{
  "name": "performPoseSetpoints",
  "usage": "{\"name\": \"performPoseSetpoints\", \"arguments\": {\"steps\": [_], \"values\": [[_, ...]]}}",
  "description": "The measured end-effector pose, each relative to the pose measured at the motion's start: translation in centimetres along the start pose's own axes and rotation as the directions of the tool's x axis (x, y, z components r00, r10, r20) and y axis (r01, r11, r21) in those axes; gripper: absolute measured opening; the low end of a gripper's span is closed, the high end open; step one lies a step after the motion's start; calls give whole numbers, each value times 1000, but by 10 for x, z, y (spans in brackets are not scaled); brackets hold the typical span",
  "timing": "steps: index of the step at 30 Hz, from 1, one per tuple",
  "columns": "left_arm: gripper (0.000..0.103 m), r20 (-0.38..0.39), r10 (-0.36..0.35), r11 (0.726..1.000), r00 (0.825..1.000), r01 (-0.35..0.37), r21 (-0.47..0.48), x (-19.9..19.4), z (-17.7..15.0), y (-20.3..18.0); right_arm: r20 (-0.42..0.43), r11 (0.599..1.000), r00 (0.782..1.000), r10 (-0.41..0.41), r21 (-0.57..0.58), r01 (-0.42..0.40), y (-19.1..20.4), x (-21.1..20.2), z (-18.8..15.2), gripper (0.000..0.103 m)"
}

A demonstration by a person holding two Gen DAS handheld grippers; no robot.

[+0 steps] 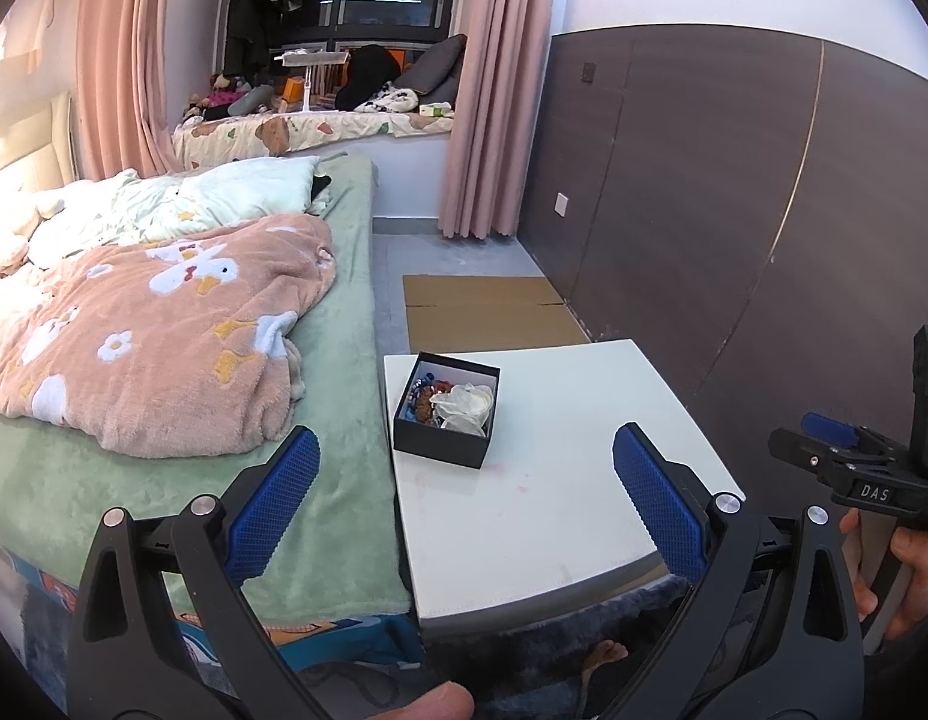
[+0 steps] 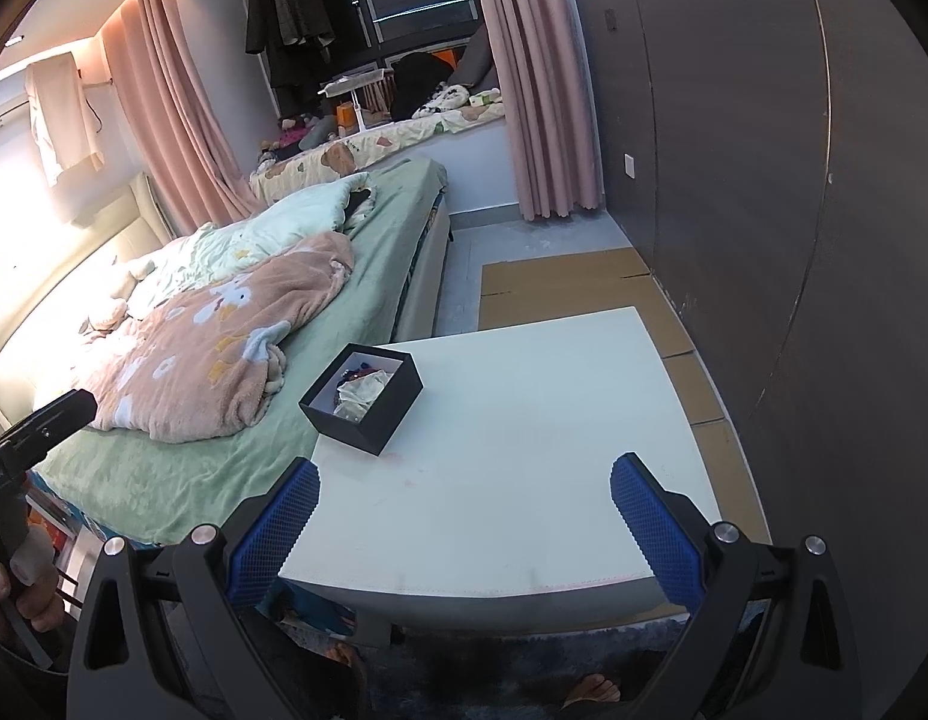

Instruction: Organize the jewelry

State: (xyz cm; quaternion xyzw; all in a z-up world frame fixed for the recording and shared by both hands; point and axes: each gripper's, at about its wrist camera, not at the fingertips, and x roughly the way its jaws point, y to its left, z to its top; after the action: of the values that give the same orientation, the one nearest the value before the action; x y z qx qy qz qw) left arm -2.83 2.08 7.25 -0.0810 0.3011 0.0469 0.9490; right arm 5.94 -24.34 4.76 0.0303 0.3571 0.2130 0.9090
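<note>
A small black box (image 1: 441, 443) stands on the white table (image 1: 554, 516) near its left edge. It holds white shell-like pieces (image 1: 467, 405) and coloured beads (image 1: 425, 396). The box also shows in the right wrist view (image 2: 368, 420) with the jewelry (image 2: 359, 387) inside. My left gripper (image 1: 464, 480) is open and empty, held back from the box over the table's near part. My right gripper (image 2: 464, 507) is open and empty above the table's (image 2: 524, 420) front half. The right gripper shows at the left wrist view's right edge (image 1: 836, 450).
A bed with a green sheet (image 1: 338, 360) and a pink blanket (image 1: 164, 330) lies against the table's left side. Flat cardboard (image 1: 488, 312) covers the floor beyond the table. A dark wall panel (image 1: 734, 210) runs along the right. Bare feet (image 2: 590, 690) show below the table.
</note>
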Motion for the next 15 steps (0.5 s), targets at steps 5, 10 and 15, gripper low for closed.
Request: {"name": "performPoseSetpoints", "arguments": {"steps": [5, 10, 15], "values": [[98, -5, -5, 1000, 1000, 5, -3, 3, 1, 1, -12, 1000, 1000, -4, 0, 4, 2, 5, -5, 95], [98, -13, -7, 1000, 1000, 7, 2, 11, 1, 0, -20, 1000, 1000, -11, 14, 11, 0, 11, -6, 95], [98, -20, -12, 1000, 1000, 12, -4, 19, 1, -1, -27, 1000, 999, -19, 21, 20, -2, 15, -8, 95]]}}
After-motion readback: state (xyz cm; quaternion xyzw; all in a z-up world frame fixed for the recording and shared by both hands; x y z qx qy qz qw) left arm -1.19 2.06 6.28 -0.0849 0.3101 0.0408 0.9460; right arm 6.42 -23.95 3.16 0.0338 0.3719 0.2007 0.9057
